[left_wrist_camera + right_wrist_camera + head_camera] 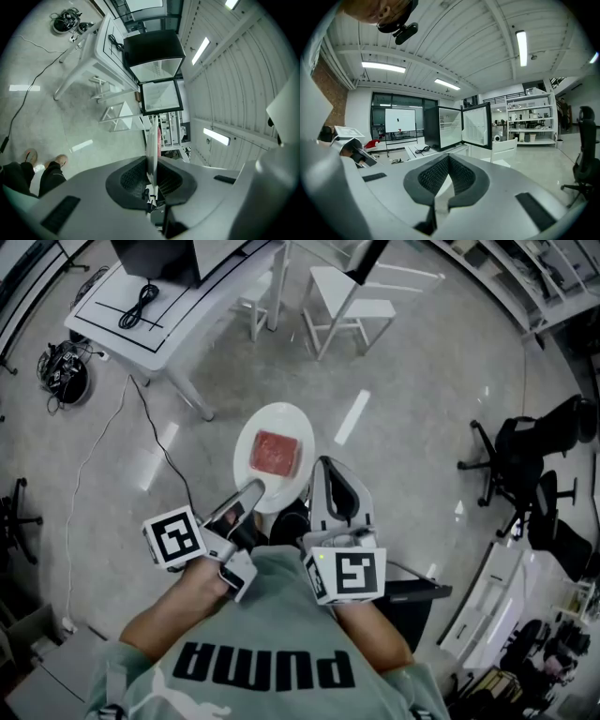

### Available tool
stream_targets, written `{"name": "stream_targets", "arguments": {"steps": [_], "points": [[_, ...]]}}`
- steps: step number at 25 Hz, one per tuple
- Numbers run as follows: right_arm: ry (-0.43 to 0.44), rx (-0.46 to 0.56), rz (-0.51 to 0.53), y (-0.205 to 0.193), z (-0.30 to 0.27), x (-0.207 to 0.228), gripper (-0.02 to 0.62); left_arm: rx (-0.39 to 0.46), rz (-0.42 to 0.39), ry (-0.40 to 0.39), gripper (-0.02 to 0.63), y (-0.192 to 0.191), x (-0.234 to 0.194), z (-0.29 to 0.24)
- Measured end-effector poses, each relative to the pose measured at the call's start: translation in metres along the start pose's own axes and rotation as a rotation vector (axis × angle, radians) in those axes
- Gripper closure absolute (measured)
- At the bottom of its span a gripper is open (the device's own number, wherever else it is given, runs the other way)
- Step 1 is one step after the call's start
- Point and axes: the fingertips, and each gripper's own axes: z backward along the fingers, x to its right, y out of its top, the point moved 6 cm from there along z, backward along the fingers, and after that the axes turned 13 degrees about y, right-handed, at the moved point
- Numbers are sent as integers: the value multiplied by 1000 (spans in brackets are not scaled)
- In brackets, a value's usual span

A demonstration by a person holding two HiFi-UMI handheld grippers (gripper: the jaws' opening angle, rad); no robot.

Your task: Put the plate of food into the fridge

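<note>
One white plate (274, 486) bearing a flat red square of food (274, 453), held in the air above the grey floor (412, 427), just ahead of the person's chest. Near rim of the plate clamped between the jaws of the left gripper (251, 493). In the left gripper view, plate edge-on between the black pads (132, 178), both pressed against it, red food on its right face.

Right gripper (325, 467) just right of the plate, beside its rim; contact with the rim not discernible. Jaws brought together at the tips, nothing between them. Green shirt (272, 652) directly behind both grippers.

Far ahead, black mini fridge (439, 127) standing on a white table (112, 315), well apart from the plate. Fridge door (477, 125) swung open to the right, pale interior exposed. Black cable (141, 304) coiled on the tabletop near the fridge.

White chair (349, 298) right of the table, beyond the plate. Black office chair (525, 470) at far right. Tangle of cables (64, 371) on the floor at far left. Whiteboard (399, 120) on a stand left of the fridge, and open shelving (532, 123) to its right, both against the far wall.
</note>
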Motion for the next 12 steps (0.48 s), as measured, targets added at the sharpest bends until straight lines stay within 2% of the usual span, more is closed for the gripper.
{"name": "stream_targets", "arguments": {"steps": [12], "points": [[-4,19,-17,-1,4,13,591,5,3,10,568,-7,4,-5]]}}
